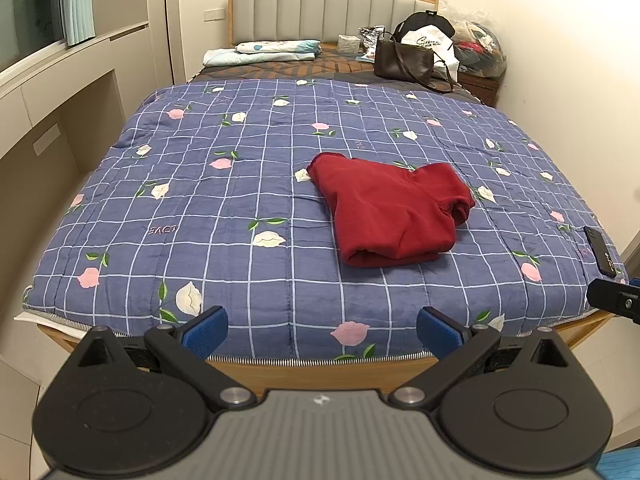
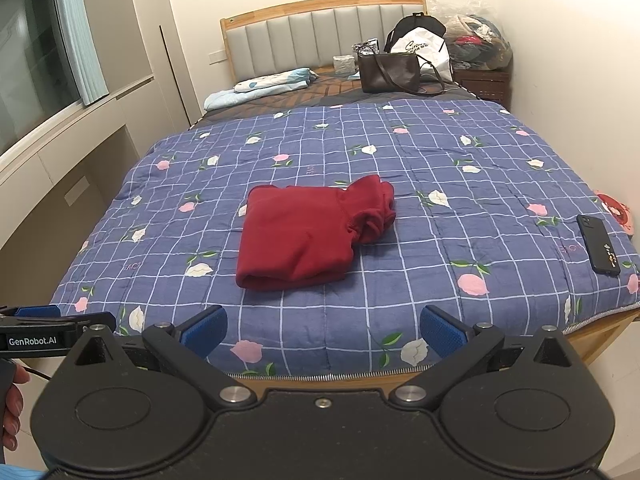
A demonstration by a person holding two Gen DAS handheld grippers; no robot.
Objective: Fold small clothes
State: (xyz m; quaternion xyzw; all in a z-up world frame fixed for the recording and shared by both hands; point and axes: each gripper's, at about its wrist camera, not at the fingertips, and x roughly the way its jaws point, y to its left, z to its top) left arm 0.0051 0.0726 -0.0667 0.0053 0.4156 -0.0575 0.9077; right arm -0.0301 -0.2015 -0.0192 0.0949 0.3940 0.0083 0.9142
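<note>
One red garment (image 1: 390,210) is lying folded on the blue floral quilt (image 1: 240,184), ahead of both claws and touching neither. The left gripper (image 1: 322,330) and the right gripper (image 2: 324,330) are each holding their two blue pads spread wide, gripping nothing. Only the right wrist view is showing the lettering "GenRobot.AI" on the left gripper's side, plus fingers (image 2: 12,400) below it. One black phone (image 2: 598,246) is lying forward-right of the right claw. One brown handbag (image 1: 404,60) is standing far ahead.

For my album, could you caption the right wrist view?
Open right gripper faces a folded red garment on a floral quilt.
</note>
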